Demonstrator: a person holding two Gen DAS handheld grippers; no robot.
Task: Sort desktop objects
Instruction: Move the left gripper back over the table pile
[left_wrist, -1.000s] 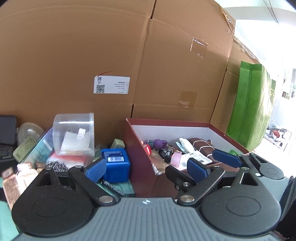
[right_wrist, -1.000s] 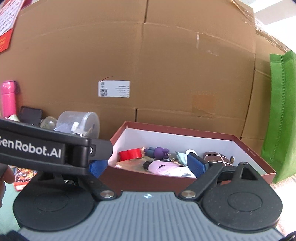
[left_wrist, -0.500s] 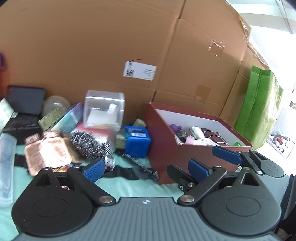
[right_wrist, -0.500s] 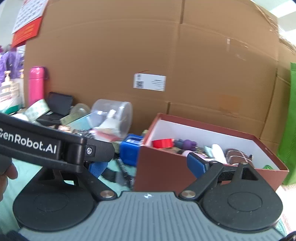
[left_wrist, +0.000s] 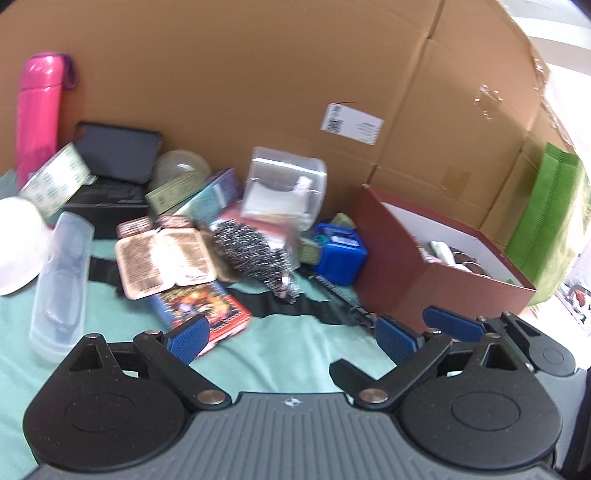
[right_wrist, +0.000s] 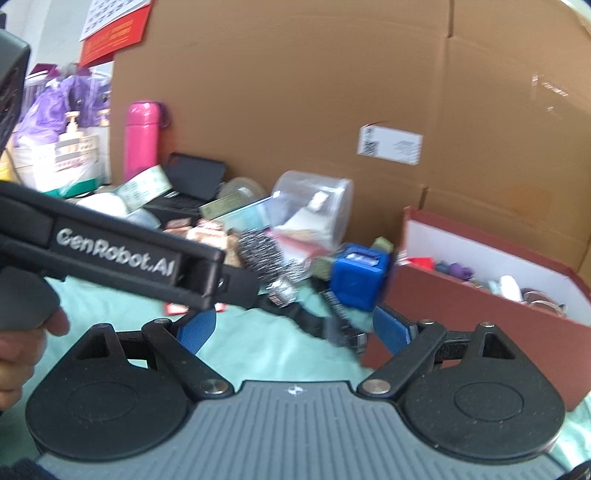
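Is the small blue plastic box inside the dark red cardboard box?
No, the small blue plastic box stands on the green cloth outside the dark red cardboard box.

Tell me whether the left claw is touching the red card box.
Apart. In the left wrist view the left claw stands open and empty above the green cloth, its left pad only overlapping the red card box lying flat beyond it.

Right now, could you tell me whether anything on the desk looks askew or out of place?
Yes. The clear plastic tub lies tipped on its side atop the pile against the cardboard, its contents slumped inside. A black strap trails loosely across the green cloth towards the red box. Both sets of tongs are open and empty.
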